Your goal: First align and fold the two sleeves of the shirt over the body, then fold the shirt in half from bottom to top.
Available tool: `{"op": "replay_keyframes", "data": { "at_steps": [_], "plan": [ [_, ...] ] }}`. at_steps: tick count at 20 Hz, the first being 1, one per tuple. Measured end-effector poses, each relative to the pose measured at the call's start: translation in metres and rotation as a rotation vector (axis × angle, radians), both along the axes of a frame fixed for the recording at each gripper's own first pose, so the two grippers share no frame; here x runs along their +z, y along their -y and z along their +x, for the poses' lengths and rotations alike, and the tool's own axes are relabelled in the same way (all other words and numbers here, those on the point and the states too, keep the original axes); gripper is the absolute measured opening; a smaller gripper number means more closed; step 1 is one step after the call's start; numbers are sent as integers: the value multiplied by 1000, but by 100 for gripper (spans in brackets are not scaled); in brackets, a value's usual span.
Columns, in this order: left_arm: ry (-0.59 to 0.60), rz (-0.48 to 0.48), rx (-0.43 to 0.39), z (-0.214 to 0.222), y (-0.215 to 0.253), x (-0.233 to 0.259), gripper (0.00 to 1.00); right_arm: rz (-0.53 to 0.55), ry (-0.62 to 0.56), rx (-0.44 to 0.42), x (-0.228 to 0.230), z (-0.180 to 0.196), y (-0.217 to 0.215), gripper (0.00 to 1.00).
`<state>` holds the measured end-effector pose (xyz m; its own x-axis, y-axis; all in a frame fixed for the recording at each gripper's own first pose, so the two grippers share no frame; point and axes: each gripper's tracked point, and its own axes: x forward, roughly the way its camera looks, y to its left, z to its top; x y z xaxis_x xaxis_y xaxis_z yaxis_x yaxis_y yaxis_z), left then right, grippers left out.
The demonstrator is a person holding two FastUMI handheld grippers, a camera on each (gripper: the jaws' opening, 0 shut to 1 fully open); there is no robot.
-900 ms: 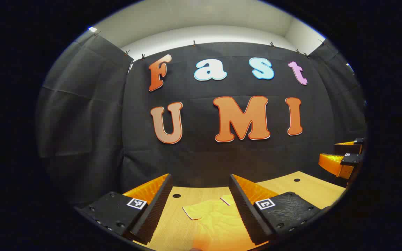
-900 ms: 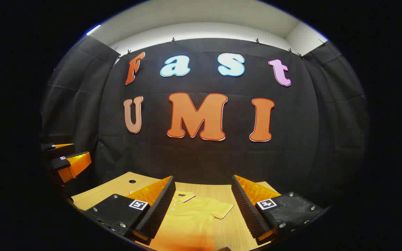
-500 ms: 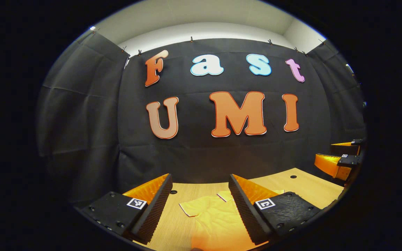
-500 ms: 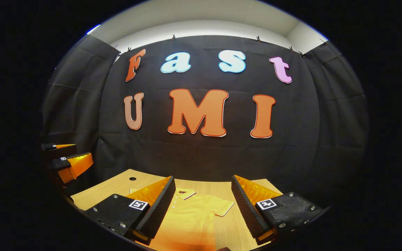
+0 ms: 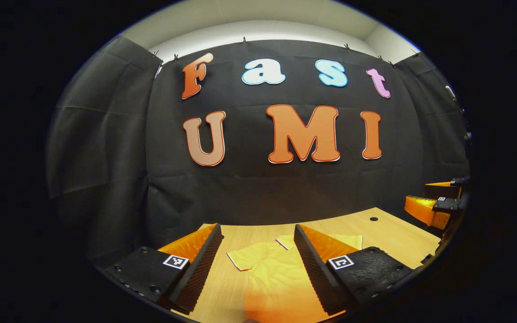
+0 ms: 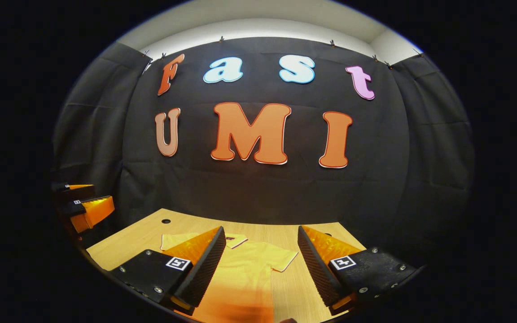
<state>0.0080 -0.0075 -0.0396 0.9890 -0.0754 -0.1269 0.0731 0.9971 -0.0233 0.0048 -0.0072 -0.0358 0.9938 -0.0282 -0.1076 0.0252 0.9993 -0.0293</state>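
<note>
A: Since the earlier frames both cameras have tipped down a little: the booth wall sits higher and more of the tabletop shows, so the grippers seem to be lowering toward the shirt.

B: Where is the shirt now?

A: The yellow polo shirt lies flat on the tabletop, collar toward the wall. In the left gripper view one short sleeve spreads outward between the fingers; in the right gripper view the other sleeve does the same. Neither is folded yet.

B: How should the sleeve fold go?

A: I'd bring each gripper down at its sleeve's outer edge, pinch just the cuff layer, and carry both inward together so they land level over the body without dragging it.

B: And the fingers?

A: The left gripper is spread wide, holding and touching nothing. The right gripper is equally wide apart and empty, above the shirt.
</note>
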Motion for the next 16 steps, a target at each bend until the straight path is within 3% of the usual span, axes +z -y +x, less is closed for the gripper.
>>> {"op": "replay_keyframes", "data": {
  "at_steps": [7,16],
  "plan": [
    [-260,-15,-46,11,4,-74,97,-24,-236,-15,-71,-7,19,97],
    [-620,29,-110,-22,3,-172,98,33,-648,31,-187,-70,17,98]
  ]
}}
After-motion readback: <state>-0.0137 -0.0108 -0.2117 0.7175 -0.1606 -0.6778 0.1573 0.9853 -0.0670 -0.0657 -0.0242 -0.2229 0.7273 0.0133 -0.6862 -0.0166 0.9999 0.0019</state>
